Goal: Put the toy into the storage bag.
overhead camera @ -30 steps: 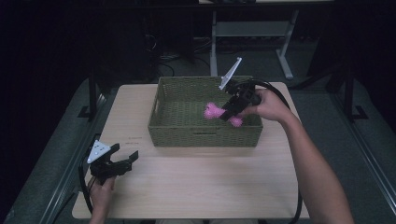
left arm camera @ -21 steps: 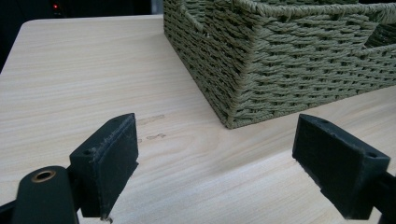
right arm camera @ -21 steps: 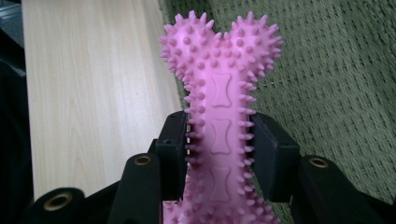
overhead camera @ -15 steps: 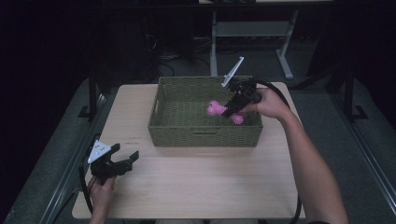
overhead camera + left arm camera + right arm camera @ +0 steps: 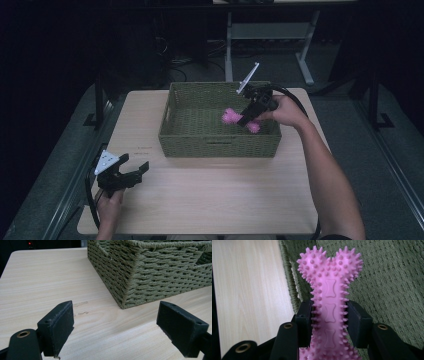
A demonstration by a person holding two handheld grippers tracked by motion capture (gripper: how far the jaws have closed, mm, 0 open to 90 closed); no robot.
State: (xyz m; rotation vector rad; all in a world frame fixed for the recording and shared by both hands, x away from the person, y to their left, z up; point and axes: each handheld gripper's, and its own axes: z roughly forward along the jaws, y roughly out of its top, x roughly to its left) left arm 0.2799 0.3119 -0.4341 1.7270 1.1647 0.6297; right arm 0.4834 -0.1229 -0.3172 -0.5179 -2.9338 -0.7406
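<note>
Dark floor and desk frames are surrounding our pale wooden bench (image 5: 210,200), with a woven green basket (image 5: 220,145) standing on it. We are holding the right gripper (image 5: 243,120) over the basket's inside, its jaws clamping the shaft of a pink spiked bone toy (image 5: 329,297), whose knobbed end is sticking out beyond the jaws. We are resting the left gripper (image 5: 142,169) low over the bench, jaws wide apart and gripping nothing, the basket's corner just ahead of it. We judge that we are placing the toy; next we need to lower it to the basket floor and release.
</note>
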